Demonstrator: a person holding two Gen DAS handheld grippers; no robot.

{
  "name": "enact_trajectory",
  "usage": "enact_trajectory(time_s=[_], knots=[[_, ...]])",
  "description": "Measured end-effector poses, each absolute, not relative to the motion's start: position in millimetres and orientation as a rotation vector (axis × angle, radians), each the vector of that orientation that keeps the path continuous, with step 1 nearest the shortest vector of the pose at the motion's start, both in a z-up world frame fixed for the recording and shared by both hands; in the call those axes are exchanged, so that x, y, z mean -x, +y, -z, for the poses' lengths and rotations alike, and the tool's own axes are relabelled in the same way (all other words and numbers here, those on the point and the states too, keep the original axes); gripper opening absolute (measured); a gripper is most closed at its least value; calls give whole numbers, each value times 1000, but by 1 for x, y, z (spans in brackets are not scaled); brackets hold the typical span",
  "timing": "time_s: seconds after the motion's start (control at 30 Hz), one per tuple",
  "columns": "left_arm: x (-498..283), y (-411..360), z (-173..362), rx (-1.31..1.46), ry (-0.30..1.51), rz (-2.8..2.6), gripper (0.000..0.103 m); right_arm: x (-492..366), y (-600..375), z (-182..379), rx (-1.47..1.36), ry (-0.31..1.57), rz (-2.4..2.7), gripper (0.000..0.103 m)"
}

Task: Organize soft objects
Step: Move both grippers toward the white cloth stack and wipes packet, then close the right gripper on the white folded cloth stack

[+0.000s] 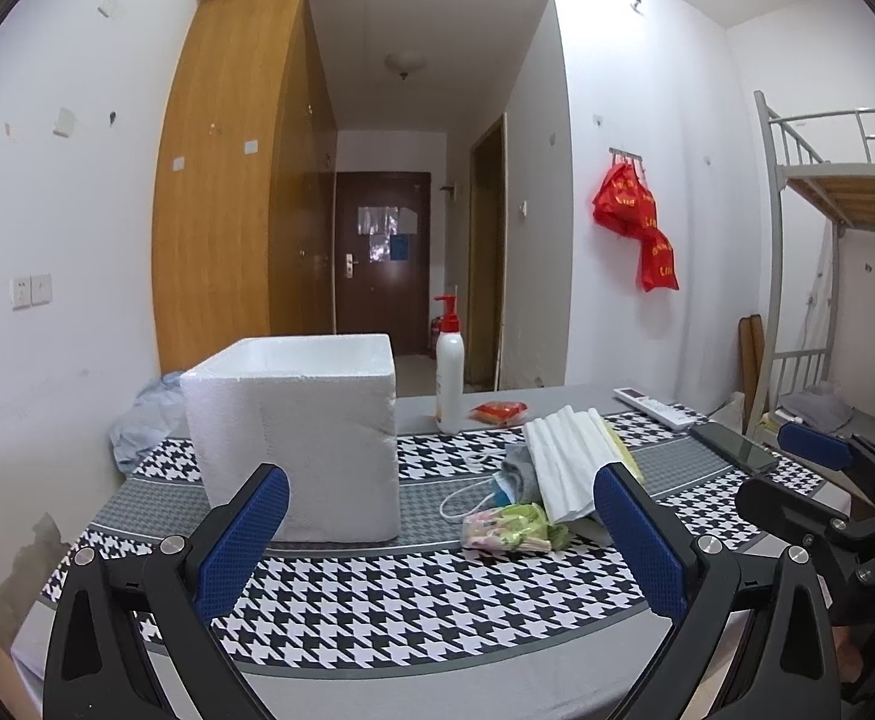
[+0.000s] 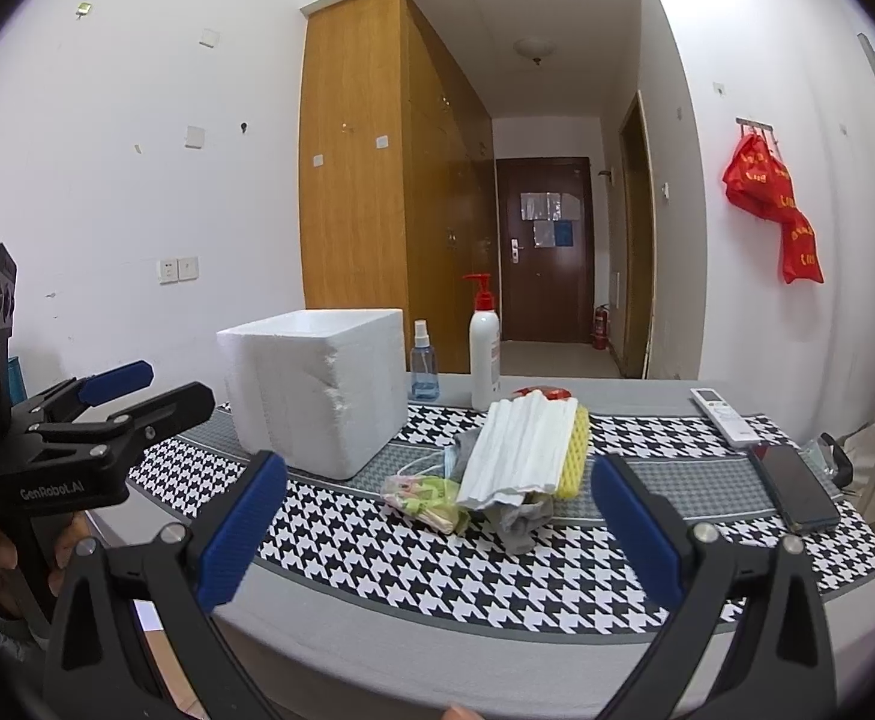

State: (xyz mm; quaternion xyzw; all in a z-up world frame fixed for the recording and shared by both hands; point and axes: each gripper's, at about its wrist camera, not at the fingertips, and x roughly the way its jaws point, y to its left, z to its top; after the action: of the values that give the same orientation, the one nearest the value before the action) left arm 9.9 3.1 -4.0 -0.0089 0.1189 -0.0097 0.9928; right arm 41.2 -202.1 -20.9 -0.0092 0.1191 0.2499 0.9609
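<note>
Here the left gripper (image 1: 440, 534) and right gripper (image 2: 437, 531) hover above the bench (image 2: 497, 648), fingers spread apart and empty. Just ahead of them lies the pile of soft objects (image 2: 497, 468): white foam sheet, yellow net, mask, sock. A foam box (image 1: 299, 432) stands left of it, a phone (image 2: 794, 489) to the right.

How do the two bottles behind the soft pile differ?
The pump bottle is tall, opaque white with a red pump head; the spray bottle is shorter, clear bluish, with a clear nozzle. The pump bottle stands nearer the soft pile; the spray bottle stands close beside the foam box, which hides it from the left wrist view. Both stand upright at the table's far edge.
</note>
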Motion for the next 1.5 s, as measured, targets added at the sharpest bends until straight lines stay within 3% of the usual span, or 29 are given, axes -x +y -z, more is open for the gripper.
enact_trajectory(time_s=[1.5], knots=[[-122, -1, 44, 21, 508, 123, 102, -152, -195, 35, 55, 459, -487, 102]])
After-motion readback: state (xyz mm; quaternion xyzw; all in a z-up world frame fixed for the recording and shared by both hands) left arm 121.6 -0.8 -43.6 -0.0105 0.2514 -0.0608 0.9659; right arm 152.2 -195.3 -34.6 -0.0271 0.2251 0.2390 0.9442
